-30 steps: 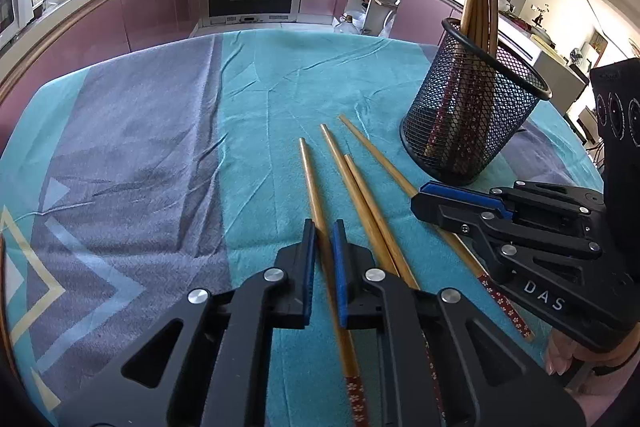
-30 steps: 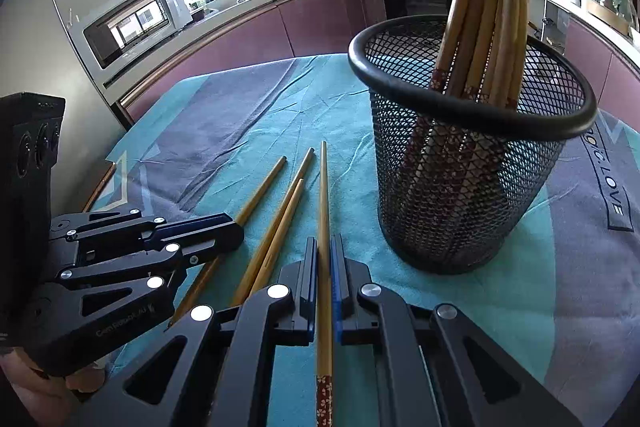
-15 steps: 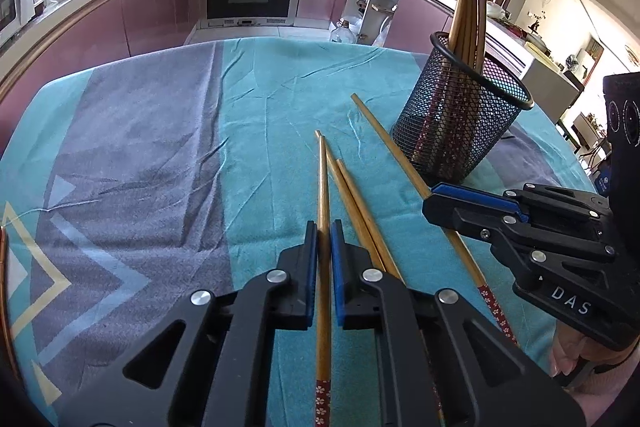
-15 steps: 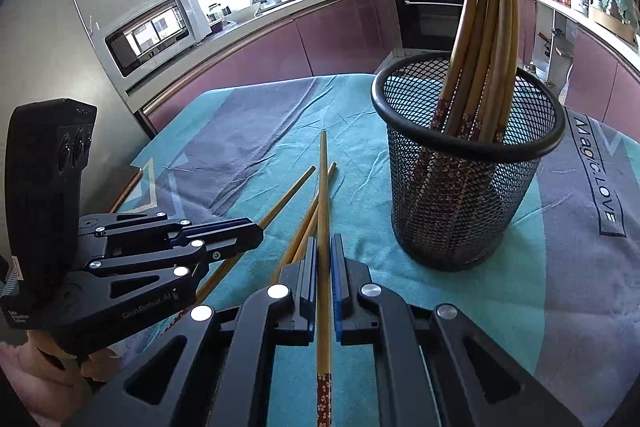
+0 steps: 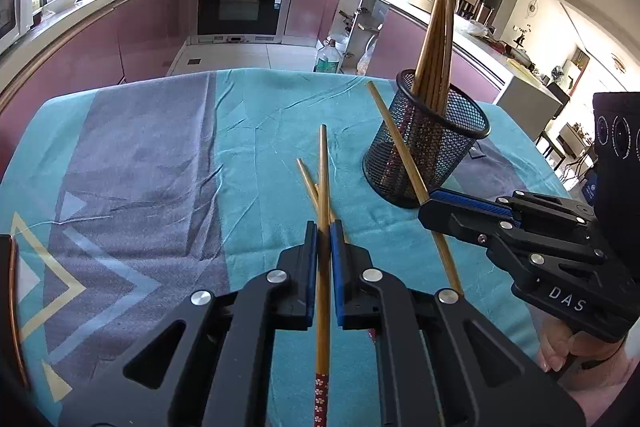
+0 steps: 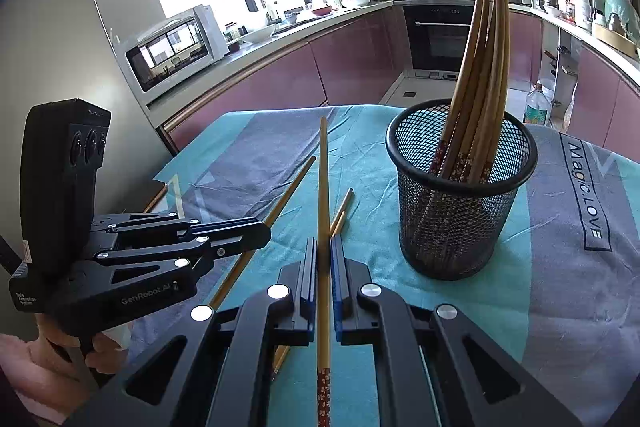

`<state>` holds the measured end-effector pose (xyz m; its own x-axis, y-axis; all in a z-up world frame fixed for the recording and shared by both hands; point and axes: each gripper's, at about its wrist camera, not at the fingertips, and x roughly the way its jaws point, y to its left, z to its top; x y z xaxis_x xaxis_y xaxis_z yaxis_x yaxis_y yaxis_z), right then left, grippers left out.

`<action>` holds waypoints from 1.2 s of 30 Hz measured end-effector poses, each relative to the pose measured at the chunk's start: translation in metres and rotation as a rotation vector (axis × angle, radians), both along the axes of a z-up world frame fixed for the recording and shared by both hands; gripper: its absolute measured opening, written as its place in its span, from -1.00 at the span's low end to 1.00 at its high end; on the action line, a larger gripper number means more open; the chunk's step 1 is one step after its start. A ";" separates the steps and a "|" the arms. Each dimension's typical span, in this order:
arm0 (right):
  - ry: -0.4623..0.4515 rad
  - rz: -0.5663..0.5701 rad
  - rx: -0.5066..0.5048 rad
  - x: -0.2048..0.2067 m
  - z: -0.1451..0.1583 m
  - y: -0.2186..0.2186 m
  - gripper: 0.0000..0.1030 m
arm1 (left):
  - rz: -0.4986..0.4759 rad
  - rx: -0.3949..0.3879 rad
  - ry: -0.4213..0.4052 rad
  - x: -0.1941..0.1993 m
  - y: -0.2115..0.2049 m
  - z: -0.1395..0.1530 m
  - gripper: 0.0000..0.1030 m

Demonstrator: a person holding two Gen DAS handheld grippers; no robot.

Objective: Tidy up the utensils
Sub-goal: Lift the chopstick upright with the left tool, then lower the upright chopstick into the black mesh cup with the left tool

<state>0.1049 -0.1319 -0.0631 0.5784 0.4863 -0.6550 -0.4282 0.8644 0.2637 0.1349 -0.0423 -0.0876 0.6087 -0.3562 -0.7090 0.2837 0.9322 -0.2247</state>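
My left gripper is shut on a wooden chopstick and holds it above the table. My right gripper is shut on another chopstick, also lifted; in the left wrist view that chopstick slants in front of the holder, with the right gripper at the right. A black mesh holder with several chopsticks upright stands to the right of both grippers; it also shows in the left wrist view. Two chopsticks lie on the cloth under the grippers.
A teal and grey tablecloth covers the table. The table's far edge faces kitchen cabinets and an oven. The left gripper body sits low at the left of the right wrist view.
Both grippers have risen and pulled back from the table, each lifting its chopstick off the cloth. The holder looks farther away in both views.
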 end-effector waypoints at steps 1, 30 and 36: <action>-0.005 0.001 0.004 -0.001 0.002 -0.001 -0.90 | -0.002 -0.004 -0.006 -0.002 0.001 0.003 -0.86; -0.143 -0.065 0.086 -0.017 0.051 -0.044 -0.89 | -0.071 -0.227 -0.129 -0.023 0.024 0.083 -0.86; -0.179 -0.075 0.091 -0.014 0.065 -0.051 -0.89 | -0.082 -0.252 -0.172 -0.019 0.021 0.099 -0.86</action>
